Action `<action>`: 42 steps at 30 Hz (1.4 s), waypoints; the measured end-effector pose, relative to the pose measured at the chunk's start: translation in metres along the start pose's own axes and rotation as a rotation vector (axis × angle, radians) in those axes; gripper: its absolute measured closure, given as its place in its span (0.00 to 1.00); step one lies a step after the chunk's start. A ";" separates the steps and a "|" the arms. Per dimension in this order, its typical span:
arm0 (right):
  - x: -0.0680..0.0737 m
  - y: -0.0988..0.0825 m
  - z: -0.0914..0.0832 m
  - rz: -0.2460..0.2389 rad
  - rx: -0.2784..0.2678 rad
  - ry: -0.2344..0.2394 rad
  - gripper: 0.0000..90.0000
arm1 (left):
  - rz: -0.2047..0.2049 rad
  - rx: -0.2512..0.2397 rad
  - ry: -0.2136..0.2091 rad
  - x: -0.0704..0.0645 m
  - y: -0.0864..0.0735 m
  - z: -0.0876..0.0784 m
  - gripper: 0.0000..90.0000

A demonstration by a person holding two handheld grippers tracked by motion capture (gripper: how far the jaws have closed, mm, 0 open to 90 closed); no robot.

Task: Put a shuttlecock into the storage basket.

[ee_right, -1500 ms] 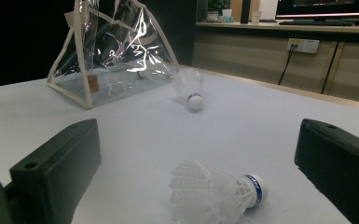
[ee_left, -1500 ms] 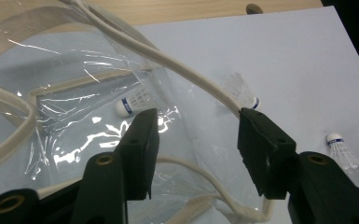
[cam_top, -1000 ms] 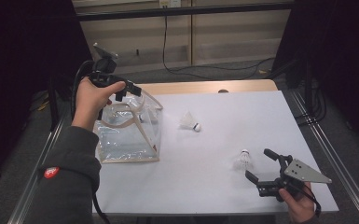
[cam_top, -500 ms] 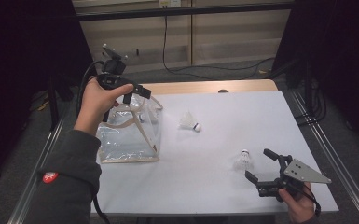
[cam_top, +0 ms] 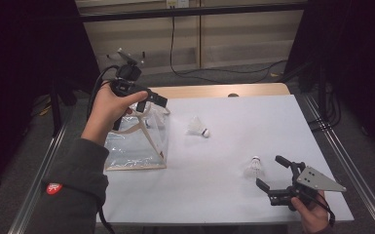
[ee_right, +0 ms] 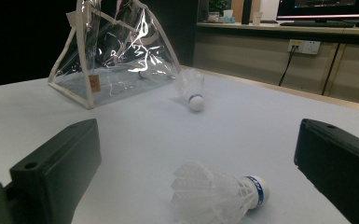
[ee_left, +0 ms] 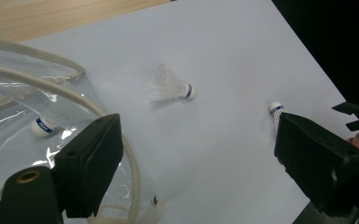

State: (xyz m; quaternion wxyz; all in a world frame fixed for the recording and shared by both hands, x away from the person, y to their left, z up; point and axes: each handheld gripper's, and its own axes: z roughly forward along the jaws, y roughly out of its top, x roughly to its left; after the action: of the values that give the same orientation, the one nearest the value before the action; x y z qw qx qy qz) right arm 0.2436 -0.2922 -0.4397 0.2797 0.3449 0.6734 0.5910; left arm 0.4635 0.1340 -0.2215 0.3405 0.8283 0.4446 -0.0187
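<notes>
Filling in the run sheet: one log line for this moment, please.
left hand-held gripper: jaws just opening, empty, over clear bag | right hand-held gripper: open by shuttlecock | one shuttlecock in bag

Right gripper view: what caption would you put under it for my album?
Open jaws of the right gripper frame a shuttlecock lying on the white table, clear bag behind.

Three shuttlecocks (ee_left: pixel 170 88), one clear bag (cam_top: pixel 135 141), two tools (cam_top: pixel 148 100).
</notes>
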 end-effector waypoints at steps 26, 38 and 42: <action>0.000 0.000 0.000 -0.002 0.000 0.003 0.00 | 0.073 0.017 -0.087 -0.022 -0.012 0.026 0.16; 0.000 0.000 0.000 -0.002 0.006 0.003 0.00 | 0.092 0.012 -0.114 -0.032 -0.023 0.039 0.16; 0.000 0.000 0.000 -0.001 0.006 0.004 0.00 | 0.118 0.022 -0.124 -0.036 -0.025 0.042 0.16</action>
State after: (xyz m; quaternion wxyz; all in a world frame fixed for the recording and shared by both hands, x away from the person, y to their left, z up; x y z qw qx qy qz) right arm 0.2438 -0.2919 -0.4401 0.2776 0.3442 0.6760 0.5895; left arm 0.4343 0.0932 -0.2556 0.3586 0.8540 0.3730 -0.0548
